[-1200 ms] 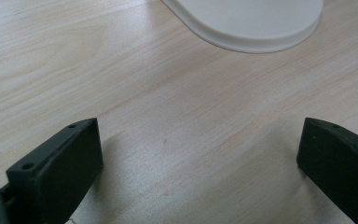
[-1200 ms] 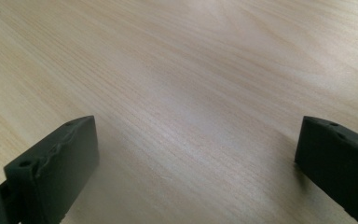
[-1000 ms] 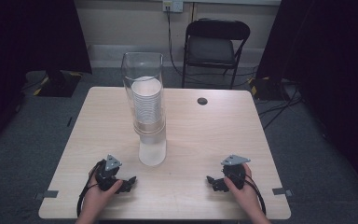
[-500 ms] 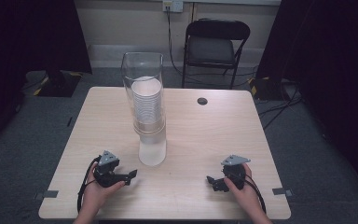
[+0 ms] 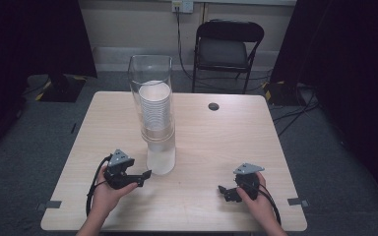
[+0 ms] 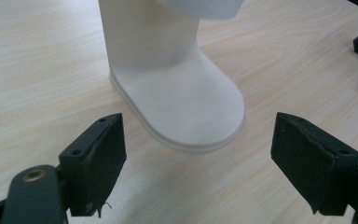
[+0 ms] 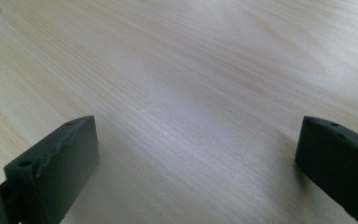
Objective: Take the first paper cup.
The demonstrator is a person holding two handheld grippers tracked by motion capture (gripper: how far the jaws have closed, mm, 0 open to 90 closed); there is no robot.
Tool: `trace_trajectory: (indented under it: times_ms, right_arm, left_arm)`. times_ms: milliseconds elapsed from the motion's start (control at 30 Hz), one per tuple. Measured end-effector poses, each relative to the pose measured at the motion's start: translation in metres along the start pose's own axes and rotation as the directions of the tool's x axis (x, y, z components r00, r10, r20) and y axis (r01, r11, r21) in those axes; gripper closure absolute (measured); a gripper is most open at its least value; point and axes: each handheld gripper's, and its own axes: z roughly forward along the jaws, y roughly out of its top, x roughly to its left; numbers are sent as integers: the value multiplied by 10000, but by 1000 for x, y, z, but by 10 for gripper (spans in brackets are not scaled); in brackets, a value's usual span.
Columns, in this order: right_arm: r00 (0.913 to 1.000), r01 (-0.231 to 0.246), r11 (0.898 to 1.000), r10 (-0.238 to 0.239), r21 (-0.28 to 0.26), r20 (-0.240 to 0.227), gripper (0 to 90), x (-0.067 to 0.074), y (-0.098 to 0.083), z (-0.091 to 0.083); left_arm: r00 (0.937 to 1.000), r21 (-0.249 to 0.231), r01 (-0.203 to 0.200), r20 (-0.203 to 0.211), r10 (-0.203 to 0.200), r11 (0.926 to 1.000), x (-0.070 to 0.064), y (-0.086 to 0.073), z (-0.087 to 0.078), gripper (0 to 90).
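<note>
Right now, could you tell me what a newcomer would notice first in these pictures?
The tall stack of white cups, in the middle of the table, stands in a clear tube on a white base. The left gripper points at that base from close by, its jaws open with nothing between them. The right gripper rests near the table's front right, jaws open over bare wood.

I'm working in what looks like a lab or recording studio — black curtains left and right, grey carpet, a folding chair and wall socket at the far wall.
</note>
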Motion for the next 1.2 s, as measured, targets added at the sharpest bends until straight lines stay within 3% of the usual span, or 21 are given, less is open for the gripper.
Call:
trace_trajectory:
  times_ms: [300, 500, 567, 767, 800, 1033, 1067, 1200]
  right_arm:
    - [10000, 2, 10000, -2, 0, -4, 0, 0, 0, 0]
    - [10000, 1, 10000, -1, 1, -4, 0, 0, 0, 0]
    - [10000, 2, 10000, -2, 2, -4, 0, 0, 0, 0]
    - [10000, -1, 10000, 1, 0, -6, 0, 0, 0, 0]
    - [10000, -1, 10000, 1, 0, -6, 0, 0, 0, 0]
    - [10000, 4, 10000, -4, -1, -4, 0, 0, 0, 0]
    - [10000, 3, 10000, -3, 1, -6, 0, 0, 0, 0]
    - [10000, 5, 10000, -5, -1, -6, 0, 0, 0, 0]
  left_arm:
    - [9993, -308, -327, -180, 321, 9990, -4, 21, 2, 184]
    - [9994, -670, -258, -249, 242, 9974, -4, 27, 8, 179]
    - [9981, -955, -352, -533, 302, 9948, -5, 32, 12, 177]
    - [9969, -1280, -514, -658, 432, 9904, -8, 40, 19, 181]
    - [9970, -1423, -393, -718, 293, 9890, -10, 41, 21, 181]
    - [9947, -1841, -702, -874, 548, 9804, -13, 47, 32, 185]
    - [9910, -1906, -975, -1091, 777, 9768, -14, 48, 35, 192]
    - [9901, -2186, -868, -1272, 598, 9719, -17, 50, 41, 209]
